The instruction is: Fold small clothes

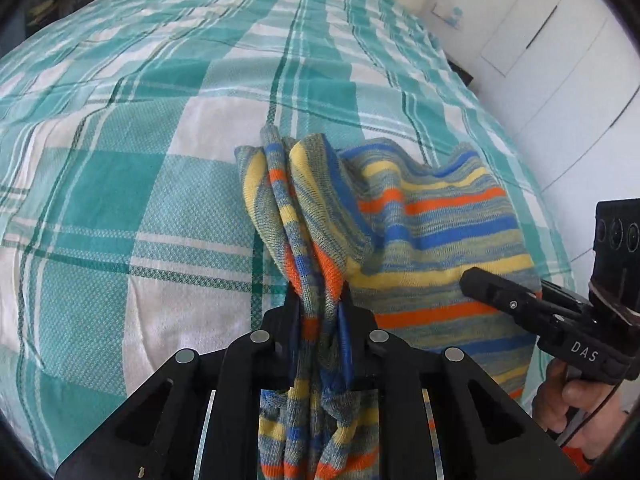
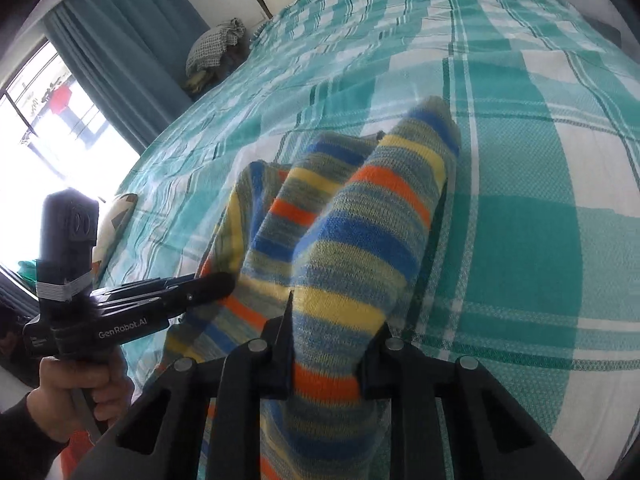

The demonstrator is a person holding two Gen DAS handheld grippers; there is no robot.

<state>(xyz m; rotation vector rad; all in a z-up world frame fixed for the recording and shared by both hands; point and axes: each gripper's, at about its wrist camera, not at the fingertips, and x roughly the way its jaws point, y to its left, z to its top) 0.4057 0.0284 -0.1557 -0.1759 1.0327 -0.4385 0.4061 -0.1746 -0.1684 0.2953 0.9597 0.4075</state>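
A small striped knit garment, in blue, yellow, orange and grey, hangs between both grippers above the bed. My left gripper is shut on a bunched edge of it. My right gripper is shut on another part of the garment, which drapes forward over the fingers. In the left wrist view the right gripper shows at the garment's right side. In the right wrist view the left gripper shows at its left side.
The bed carries a teal and white checked cover. A white wardrobe stands to the right of the bed. A pile of cloth lies at the bed's far corner near teal curtains and a window.
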